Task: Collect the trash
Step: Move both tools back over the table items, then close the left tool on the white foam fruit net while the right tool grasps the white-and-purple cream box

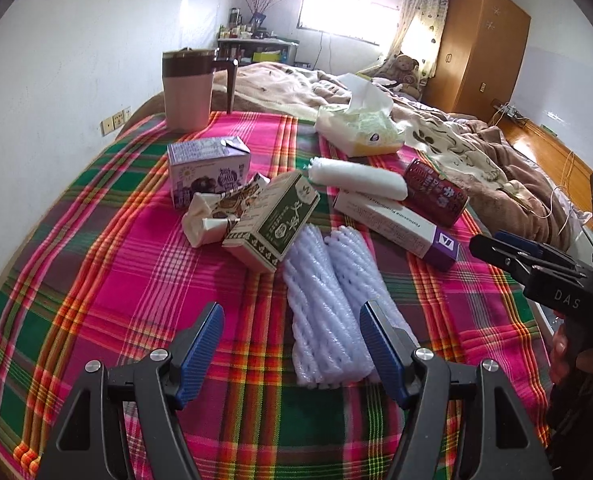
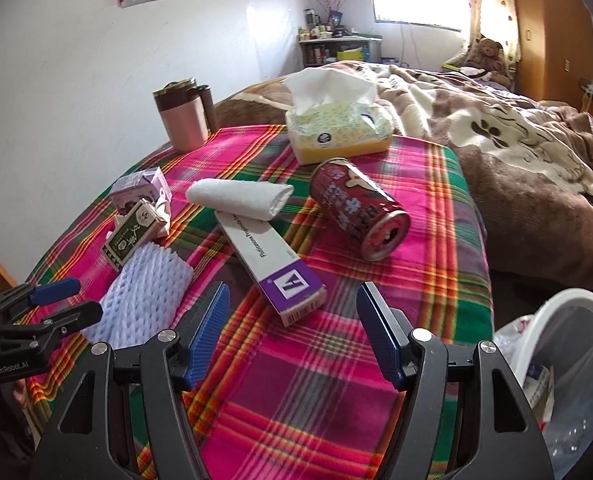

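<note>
While both tongs, left tongs (image 1: 292,344) and right tongs (image 2: 292,332), hung open and empty, the foam net (image 1: 328,312) lay just ahead of the left, pointing far away.

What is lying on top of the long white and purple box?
A rolled white towel lies across the far end of the long white and purple box. The purple end is uncovered. The print under the towel is hidden.
</note>
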`<state>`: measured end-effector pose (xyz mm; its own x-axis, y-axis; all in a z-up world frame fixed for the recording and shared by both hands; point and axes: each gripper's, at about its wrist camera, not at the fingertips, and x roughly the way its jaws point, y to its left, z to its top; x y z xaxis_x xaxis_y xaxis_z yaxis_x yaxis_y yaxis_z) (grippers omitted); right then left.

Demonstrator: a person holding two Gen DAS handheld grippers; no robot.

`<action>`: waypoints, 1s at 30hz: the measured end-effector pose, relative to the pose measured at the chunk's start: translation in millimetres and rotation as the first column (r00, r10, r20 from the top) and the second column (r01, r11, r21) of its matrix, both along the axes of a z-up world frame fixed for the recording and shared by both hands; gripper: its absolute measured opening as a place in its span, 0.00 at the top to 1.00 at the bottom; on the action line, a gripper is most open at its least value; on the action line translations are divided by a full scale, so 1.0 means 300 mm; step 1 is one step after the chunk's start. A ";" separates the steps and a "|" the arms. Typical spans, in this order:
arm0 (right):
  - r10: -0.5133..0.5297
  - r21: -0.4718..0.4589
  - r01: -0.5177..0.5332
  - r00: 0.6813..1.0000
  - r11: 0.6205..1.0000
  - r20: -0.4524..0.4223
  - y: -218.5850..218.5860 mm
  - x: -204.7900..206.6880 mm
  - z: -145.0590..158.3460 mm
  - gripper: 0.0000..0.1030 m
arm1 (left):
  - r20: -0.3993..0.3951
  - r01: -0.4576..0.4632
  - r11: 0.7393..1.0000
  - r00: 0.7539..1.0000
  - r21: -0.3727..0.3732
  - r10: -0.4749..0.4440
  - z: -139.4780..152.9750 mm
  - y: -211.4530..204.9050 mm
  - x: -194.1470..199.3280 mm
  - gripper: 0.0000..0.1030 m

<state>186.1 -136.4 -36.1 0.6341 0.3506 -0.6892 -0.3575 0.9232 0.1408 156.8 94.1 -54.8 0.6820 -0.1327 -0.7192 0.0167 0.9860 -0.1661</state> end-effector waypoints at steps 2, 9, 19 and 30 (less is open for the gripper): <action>0.014 -0.018 -0.014 1.000 1.000 -0.005 0.015 0.014 -0.007 0.34 | -0.007 0.001 1.000 1.000 -0.006 -0.001 -0.009 0.002 0.009 0.32; 0.044 -0.039 -0.045 0.998 0.998 -0.040 0.039 0.065 -0.034 0.34 | -0.042 0.003 1.000 0.999 -0.007 -0.003 -0.047 0.003 0.044 0.32; 0.094 -0.082 -0.099 0.994 0.992 -0.063 0.091 0.116 -0.060 0.34 | -0.075 -0.008 1.000 0.997 0.004 0.008 -0.075 0.012 0.095 0.33; 0.111 -0.088 -0.119 0.990 0.989 -0.087 0.121 0.158 -0.078 0.38 | -0.076 0.003 1.000 0.997 0.008 -0.002 -0.071 0.014 0.151 0.37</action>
<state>233.4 -100.1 -59.6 0.5333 0.3502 -0.7701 -0.4530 0.8870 0.0896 202.0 98.2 -76.2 0.6248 -0.1283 -0.7702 0.0071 0.9873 -0.1587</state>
